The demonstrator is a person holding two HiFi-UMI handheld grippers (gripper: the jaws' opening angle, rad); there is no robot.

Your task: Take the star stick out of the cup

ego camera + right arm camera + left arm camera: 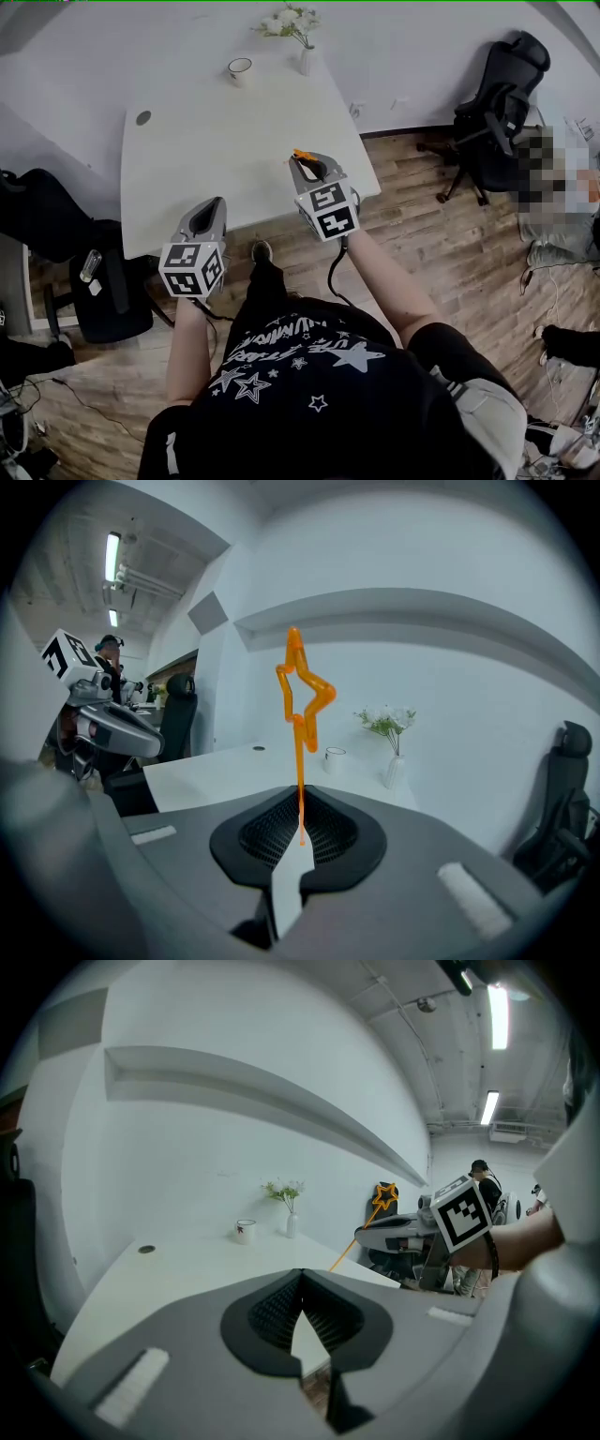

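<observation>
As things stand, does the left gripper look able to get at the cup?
Probably not from here: the cup stands at the table's far end, the left gripper at its near edge. Nothing lies between them.

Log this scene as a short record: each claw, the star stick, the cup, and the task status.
Left claw: shut, empty, over the table near edge
Right claw: shut on the star stick, star end up
Cup: at the table's far end, beside the flower vase
Task status: stick is out of the cup
</observation>
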